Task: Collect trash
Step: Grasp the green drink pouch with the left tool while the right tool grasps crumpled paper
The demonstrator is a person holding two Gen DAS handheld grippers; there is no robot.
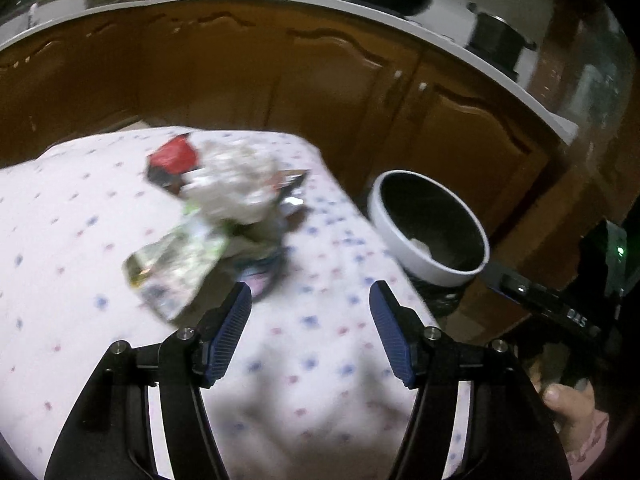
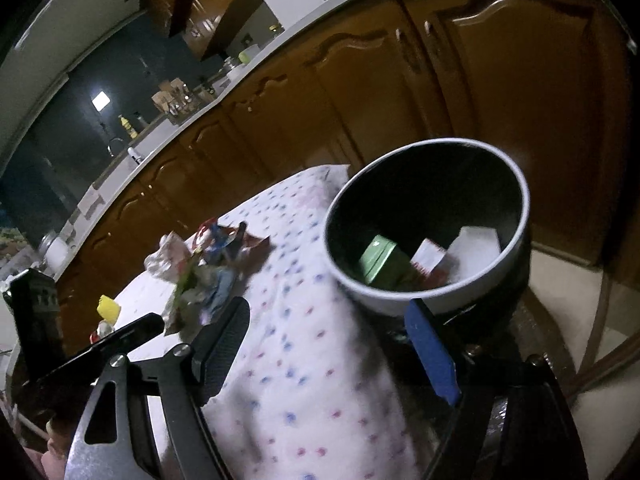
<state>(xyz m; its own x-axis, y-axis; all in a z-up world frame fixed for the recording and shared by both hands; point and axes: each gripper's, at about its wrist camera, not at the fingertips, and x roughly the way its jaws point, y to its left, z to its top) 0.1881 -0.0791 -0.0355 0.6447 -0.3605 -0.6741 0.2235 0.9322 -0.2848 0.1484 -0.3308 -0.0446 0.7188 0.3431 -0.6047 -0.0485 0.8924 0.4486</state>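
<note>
A home kitchen: brown wooden cabinets (image 1: 460, 128), a pale countertop (image 1: 256, 0) with pots (image 1: 496, 40) beyond the gripper.

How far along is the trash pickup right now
Partly done. The bin beside the table already holds a green box and some white pieces. Nothing is in hand: the left gripper and right gripper are both open and empty. The pile of wrappers on the dotted tablecloth is left.
</note>
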